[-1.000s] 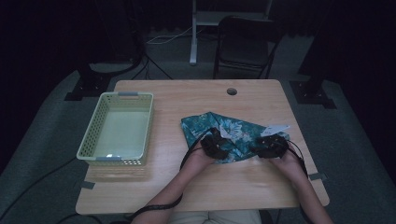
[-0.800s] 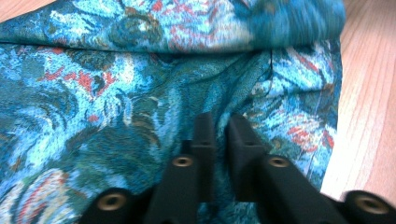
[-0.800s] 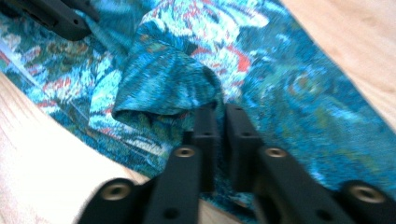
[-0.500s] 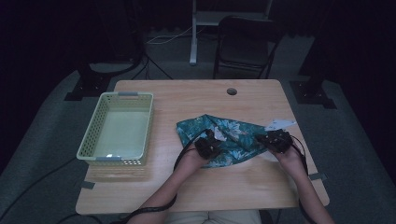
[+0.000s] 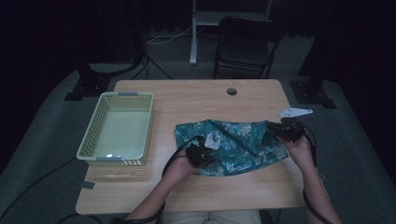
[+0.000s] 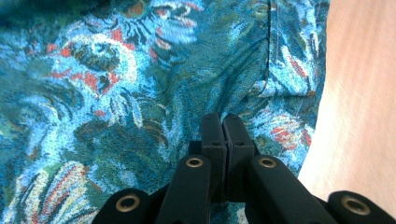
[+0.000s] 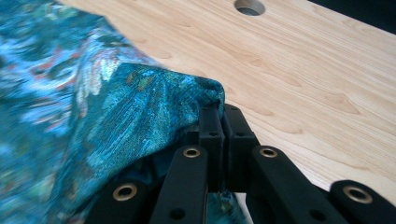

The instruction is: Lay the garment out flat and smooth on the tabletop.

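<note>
Ideally both closed grippers, the left gripper and right gripper, are pinching the floral cloth and drawing it evenly toward 3 o'clock, keeping it taut

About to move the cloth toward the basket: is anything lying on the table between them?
Nothing visible does. The floral cloth lies right of the green basket, with bare table between them. Both the left gripper and the right gripper have their jaws shut on the cloth.

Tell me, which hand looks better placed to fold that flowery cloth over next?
Probably the right gripper: its jaws are shut on a lifted corner of the cloth. The left gripper is shut low at the near edge.
</note>
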A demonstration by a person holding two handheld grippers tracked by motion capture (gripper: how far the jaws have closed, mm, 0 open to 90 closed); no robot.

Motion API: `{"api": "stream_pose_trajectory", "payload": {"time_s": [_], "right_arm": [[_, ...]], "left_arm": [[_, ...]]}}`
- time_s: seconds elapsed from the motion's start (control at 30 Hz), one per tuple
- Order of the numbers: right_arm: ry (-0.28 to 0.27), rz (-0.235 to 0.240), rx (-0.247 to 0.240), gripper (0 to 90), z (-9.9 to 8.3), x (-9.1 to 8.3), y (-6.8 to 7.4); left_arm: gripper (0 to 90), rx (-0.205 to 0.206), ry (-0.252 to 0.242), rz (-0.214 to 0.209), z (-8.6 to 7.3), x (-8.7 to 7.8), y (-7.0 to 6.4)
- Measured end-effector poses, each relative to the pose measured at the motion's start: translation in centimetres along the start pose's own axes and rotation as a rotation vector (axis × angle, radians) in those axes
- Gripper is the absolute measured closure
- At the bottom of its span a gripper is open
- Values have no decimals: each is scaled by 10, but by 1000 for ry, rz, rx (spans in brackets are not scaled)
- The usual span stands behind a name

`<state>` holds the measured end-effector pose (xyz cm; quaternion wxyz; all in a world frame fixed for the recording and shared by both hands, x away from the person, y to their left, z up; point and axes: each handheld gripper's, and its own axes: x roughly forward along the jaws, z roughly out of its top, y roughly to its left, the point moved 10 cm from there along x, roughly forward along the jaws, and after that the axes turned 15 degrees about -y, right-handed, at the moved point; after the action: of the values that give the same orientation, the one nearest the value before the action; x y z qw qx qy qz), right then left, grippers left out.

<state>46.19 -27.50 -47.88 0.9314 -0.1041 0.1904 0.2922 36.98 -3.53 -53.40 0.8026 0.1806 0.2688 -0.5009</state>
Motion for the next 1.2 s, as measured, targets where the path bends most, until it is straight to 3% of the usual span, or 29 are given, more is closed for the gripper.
{"api": "stream_pose_trajectory", "payload": {"time_s": [0.23,0.33,0.47,0.7,1.03,1.07,1.1,1.13,1.2], "right_arm": [[31,-25,73,877,-12,9,-23],[58,-41,104,877,-23,15,-34],[93,-37,144,877,-34,25,-45],[123,-29,172,866,-40,41,-54],[159,-58,181,857,-50,45,-68],[155,-66,182,818,-51,44,-68],[139,-87,185,704,-49,38,-69],[125,-105,177,645,-47,32,-70],[106,-124,167,608,-45,21,-73]], "left_arm": [[900,-23,29,-41,-17,-5,-7],[900,-54,14,-58,-20,-8,-9],[900,-58,15,-68,-23,-12,-11],[900,-52,16,-68,-25,-14,-14],[899,-38,21,-60,-25,-16,-17],[899,-26,-2,-37,-21,-14,-16],[874,-24,-26,-19,-18,-14,-14],[796,-40,-33,-8,-17,-14,-13],[738,-32,-25,3,-17,-15,-11]]}}
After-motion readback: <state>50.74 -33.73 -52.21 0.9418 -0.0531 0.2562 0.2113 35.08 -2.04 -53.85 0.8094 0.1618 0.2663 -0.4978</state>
